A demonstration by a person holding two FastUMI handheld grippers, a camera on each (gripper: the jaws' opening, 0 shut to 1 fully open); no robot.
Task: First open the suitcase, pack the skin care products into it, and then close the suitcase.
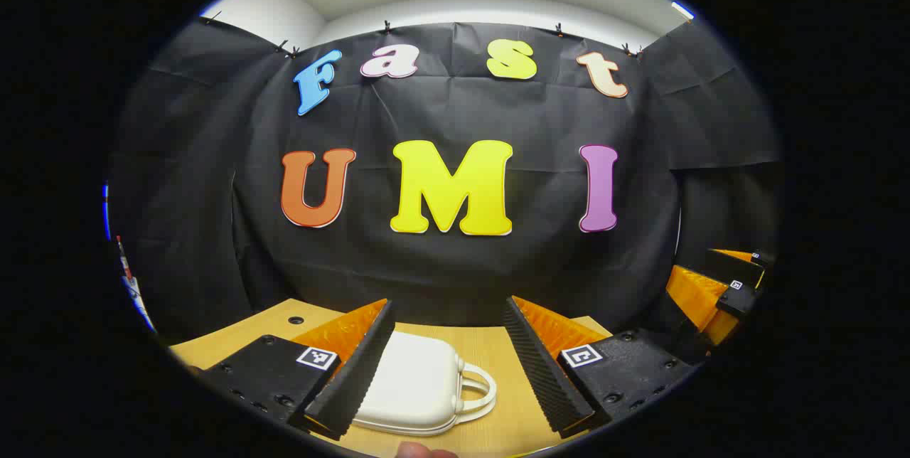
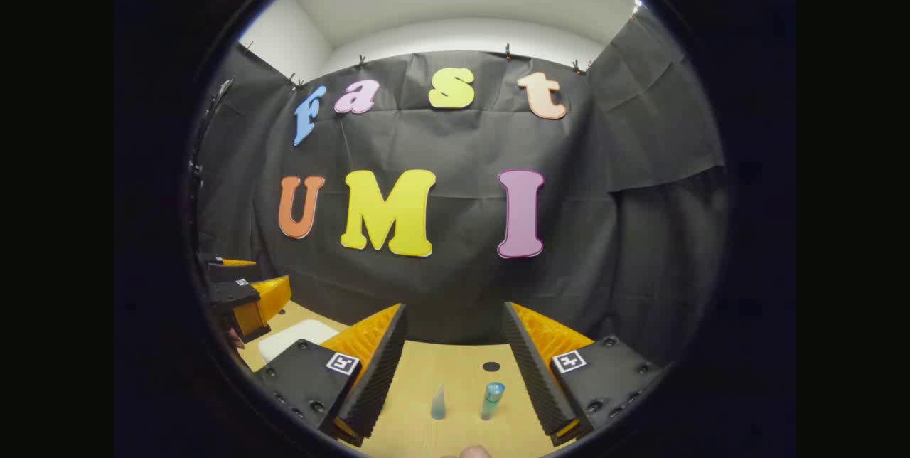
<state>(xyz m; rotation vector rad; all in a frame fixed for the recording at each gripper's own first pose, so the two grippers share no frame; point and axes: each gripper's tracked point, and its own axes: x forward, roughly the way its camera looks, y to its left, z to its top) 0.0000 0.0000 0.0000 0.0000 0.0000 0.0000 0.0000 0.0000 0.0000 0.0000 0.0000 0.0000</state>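
Suitcase [image 1: 416, 387], white and closed, lies flat on my wooden table [image 1: 498, 351], partly between the spread, empty fingers of my left gripper [image 1: 449, 365], handle toward the right. My right gripper [image 2: 455, 373] is likewise released, holding nothing; just ahead between its fingers stand a small tube [image 2: 438, 402] and a blue-capped bottle [image 2: 490, 400], apart from each other. Farther left in the right gripper view, I see the suitcase's corner.

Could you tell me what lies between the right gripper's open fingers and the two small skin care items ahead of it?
Nothing: in the right gripper view only bare table separates the right gripper from the tube and bottle.
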